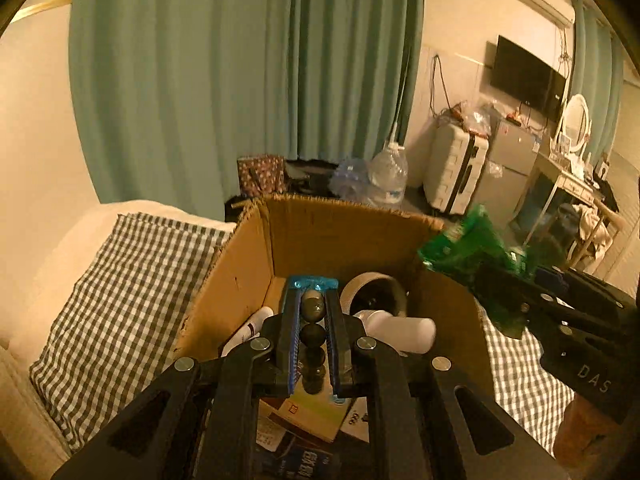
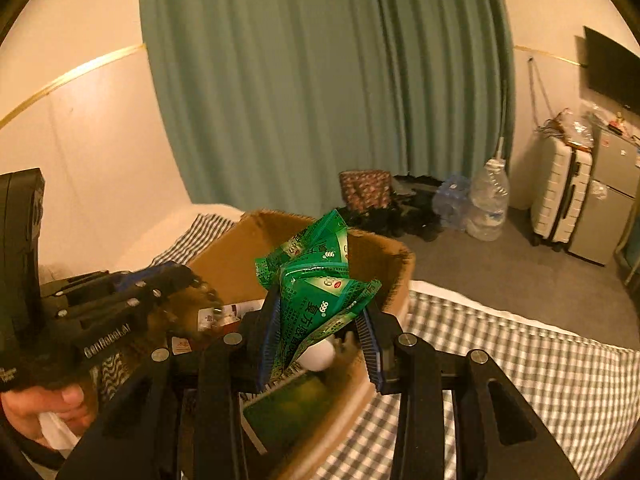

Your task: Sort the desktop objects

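Checked bedcover (image 1: 120, 300) spread across the bed, teal curtain (image 1: 240, 80) behind. Open cardboard box (image 1: 320, 232) sits on the cover; inside lie a tape roll (image 1: 380, 288) against the far wall, white bottles (image 1: 400, 326) on their sides, and flat cartons (image 1: 316, 416) at the near end. Right gripper (image 2: 316, 320) hangs over the box's right rim, jaws clamped on a crumpled bunch of green sachets (image 2: 320, 280) that stick up above the fingers. Left gripper (image 1: 314, 320) points down into the box, jaws drawn nearly together on a string of dark round beads (image 1: 313, 320) running along the gap between them. A hand (image 2: 44, 412) grips the left gripper's handle.
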The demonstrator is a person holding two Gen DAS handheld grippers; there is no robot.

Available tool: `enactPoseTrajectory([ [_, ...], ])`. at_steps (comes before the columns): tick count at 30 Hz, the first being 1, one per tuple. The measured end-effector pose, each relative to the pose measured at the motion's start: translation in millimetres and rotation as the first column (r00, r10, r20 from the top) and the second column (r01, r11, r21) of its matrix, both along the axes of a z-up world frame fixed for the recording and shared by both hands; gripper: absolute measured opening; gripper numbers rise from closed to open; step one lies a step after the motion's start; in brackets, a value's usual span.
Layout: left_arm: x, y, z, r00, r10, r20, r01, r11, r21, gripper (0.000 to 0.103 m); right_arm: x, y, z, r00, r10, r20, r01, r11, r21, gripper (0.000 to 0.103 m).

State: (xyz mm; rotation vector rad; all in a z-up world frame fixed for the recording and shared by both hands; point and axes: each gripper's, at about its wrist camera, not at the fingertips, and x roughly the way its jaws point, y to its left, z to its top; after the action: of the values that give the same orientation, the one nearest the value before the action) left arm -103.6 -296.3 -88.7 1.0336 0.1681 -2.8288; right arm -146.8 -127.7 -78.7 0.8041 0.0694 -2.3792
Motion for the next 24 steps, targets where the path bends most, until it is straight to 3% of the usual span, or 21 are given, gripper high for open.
enactPoseTrajectory([
  [12, -21.2, -10.3, -24.0, 0.997, 0.015, 0.080, -0.013, 1.000, -0.015, 0.012, -28.2, -40.8, -39.3, 0.993, 0.056, 0.102, -0.062, 0.997, 0.051, 0.038],
  [16, -20.5, -8.5, -22.8, 0.996, 0.010, 0.085, -0.009, 1.000, -0.017, 0.015, -31.3, -42.5, -42.2, 0.993, 0.036, 0.113, -0.043, 0.998, 0.056, 0.039],
  [24, -10.2, 2.2, -1.9, 0.999, -0.012, 0.044, 0.014, 0.999, -0.036, 0.022, -18.6, -26.9, -21.8, 0.998, -0.011, 0.055, 0.009, 0.999, 0.043, 0.055],
])
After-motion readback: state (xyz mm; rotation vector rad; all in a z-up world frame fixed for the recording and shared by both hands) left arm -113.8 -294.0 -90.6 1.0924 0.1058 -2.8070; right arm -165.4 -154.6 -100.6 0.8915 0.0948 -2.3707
